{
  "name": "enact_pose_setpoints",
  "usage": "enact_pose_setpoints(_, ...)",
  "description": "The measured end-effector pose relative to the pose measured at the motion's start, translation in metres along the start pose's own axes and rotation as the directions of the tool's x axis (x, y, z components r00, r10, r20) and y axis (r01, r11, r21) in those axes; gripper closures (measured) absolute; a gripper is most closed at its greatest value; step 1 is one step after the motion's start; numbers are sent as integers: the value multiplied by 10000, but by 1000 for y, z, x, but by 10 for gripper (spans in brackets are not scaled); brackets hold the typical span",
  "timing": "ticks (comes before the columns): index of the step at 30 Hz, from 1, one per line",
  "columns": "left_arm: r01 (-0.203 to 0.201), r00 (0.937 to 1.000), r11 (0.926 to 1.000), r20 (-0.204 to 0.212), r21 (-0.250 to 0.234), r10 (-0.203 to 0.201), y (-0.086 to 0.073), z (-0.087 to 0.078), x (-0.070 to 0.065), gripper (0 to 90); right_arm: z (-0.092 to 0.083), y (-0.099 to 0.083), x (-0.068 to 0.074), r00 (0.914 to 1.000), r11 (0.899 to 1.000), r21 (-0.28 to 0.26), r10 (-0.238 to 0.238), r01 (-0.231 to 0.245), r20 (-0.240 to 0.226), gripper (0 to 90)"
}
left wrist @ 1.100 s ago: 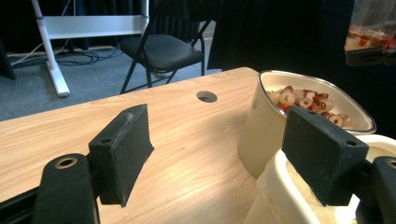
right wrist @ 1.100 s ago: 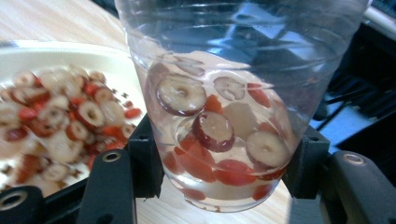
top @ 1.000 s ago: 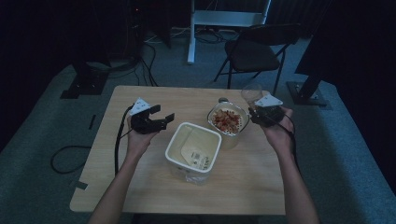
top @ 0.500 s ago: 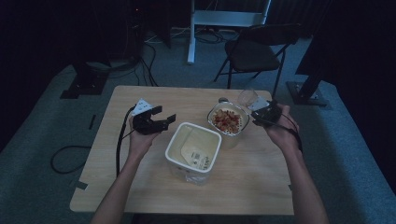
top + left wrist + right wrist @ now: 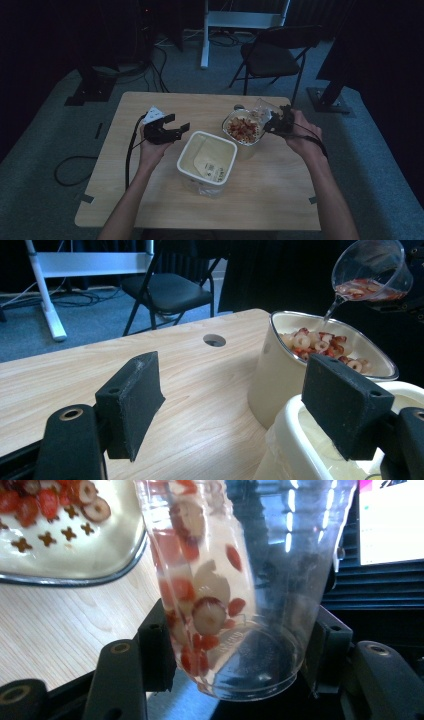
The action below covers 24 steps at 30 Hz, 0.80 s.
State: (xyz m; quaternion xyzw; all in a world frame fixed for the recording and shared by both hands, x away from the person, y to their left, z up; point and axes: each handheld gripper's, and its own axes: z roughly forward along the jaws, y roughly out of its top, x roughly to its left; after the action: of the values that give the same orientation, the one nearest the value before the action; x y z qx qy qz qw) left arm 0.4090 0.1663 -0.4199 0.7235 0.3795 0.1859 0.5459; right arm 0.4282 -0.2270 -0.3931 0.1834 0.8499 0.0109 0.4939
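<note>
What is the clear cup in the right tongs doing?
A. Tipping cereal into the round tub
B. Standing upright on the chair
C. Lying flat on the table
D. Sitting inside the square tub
A: the clear cup, clamped in the right tongs, is tilted over the round tub with cereal pieces sliding toward its spout.

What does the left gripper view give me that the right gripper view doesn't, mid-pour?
Left gripper view: the open left gripper over the white tub, the table's round hole, and the folding chair.

Right gripper view: the right gripper shut on the clear cup near its base, fruit pieces clinging inside.

Both: the tilted cup over the cream container of red and white pieces, and the wooden table.
</note>
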Motion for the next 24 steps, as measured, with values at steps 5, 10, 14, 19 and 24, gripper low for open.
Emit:
enact_pose_setpoints(5, 4, 10000, 10000, 38, 27, -4, -1, 1, 0, 245, -1, 2, 1, 9979, 9980, 247, -588, 581, 275, 424)
enact_pose_setpoints(10, 31, 10000, 10000, 39, 24, -31, -1, 3, 0, 245, -3, 2, 1, 9940, 9947, 382, -971, 952, 510, 424)
enact_pose_setpoints(14, 42, 10000, 10000, 56, 31, -42, -2, 3, 0, 245, -6, 4, 2, 9869, 9892, 488, -1417, 1382, 778, 424)
enact_pose_setpoints(19, 52, 10000, 10000, 66, 34, -52, -3, 4, 0, 246, -11, 7, 2, 9797, 9840, 503, -1751, 1709, 974, 424)
enact_pose_setpoints(24, 59, 10000, 10000, 64, 72, -59, -4, 6, -1, 246, -17, 13, 5, 9637, 9716, 530, -2355, 2306, 1253, 424)
